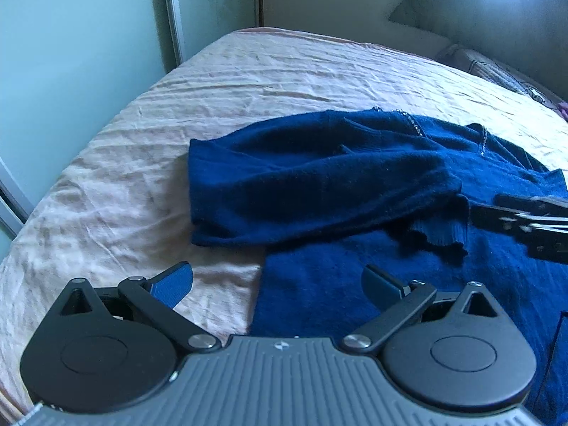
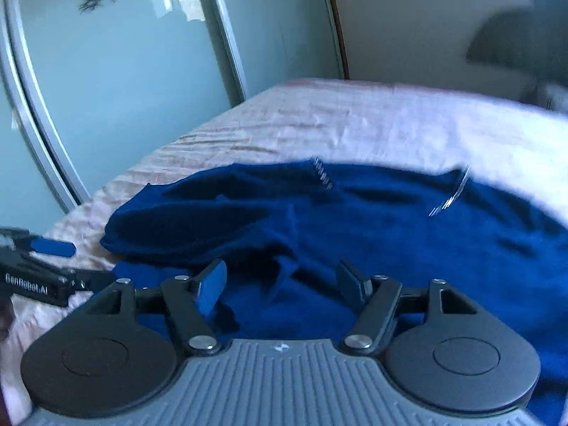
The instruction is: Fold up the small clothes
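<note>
Item: sweater (image 1: 319, 184), dark blue knit with bead trim near the neckline, lying on the bed (image 1: 106, 184). One sleeve (image 1: 269, 191) is folded across the body, its cuff (image 1: 440, 234) resting on the front panel at about 3 o'clock in the left wrist view. The hem edge lies near 6 o'clock.

Left gripper (image 1: 277, 284): jaws spread, nothing between them, straddling the edge where sweater meets sheet.

Right gripper (image 2: 282, 284): jaws apart, empty, hovering over the sweater body; the view is motion-blurred.

Wardrobe (image 2: 142, 71): pale sliding doors at 10 o'clock, beyond the bed.

Step in hand, as judged: one sleeve fold appears done; the next grasp is probably the other sleeve or the hem.

Handling notes: pinch only the top layer at a corner or cuff. Lift low, carry it across flat, and release once it lies square. Keep clear of the bead trim, which may snag. Avoid dragging the folded sleeve out of place.
</note>
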`<state>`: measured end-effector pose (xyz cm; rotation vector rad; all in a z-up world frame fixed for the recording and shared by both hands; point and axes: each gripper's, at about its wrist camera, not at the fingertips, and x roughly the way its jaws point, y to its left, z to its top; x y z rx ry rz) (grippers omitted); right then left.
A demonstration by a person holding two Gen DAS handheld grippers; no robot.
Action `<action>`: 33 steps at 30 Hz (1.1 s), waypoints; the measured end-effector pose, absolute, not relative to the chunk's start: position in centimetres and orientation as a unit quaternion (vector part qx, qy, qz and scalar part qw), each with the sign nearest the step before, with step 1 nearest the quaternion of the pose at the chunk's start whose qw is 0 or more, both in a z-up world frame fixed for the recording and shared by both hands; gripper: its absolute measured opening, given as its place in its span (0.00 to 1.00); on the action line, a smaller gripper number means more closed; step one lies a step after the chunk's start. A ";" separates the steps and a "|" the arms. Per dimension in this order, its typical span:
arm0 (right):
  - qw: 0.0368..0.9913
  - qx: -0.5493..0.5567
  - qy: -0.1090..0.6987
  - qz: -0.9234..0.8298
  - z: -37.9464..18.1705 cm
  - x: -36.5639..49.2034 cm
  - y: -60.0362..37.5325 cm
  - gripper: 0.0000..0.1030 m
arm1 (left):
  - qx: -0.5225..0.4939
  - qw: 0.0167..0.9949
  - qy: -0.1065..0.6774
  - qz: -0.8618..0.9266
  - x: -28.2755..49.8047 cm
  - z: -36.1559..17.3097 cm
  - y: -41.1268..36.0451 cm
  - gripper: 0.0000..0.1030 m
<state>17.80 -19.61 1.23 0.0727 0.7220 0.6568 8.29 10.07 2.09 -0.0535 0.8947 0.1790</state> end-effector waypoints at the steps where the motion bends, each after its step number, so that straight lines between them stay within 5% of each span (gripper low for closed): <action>1: 0.875 0.051 0.358 0.321 0.6 18.2 -19.3 0.61 | -0.025 0.898 0.432 0.086 8.3 2.1 10.0 0.99; 5: 0.855 0.100 0.394 0.322 -1.7 19.7 -18.2 0.11 | -0.021 0.899 0.430 0.083 8.4 2.1 9.7 1.00; 6: 0.855 0.108 0.391 0.324 -1.9 19.7 -18.2 0.07 | -0.020 0.898 0.430 0.084 8.4 2.1 9.7 0.99; 21: 0.932 -0.348 0.083 0.052 3.9 14.9 -17.1 0.05 | -0.022 0.899 0.430 0.075 9.5 2.0 8.3 0.99; 33: 0.923 -0.356 0.143 -0.033 1.1 16.4 -24.3 0.05 | -0.012 0.897 0.439 0.061 9.9 1.5 6.9 0.99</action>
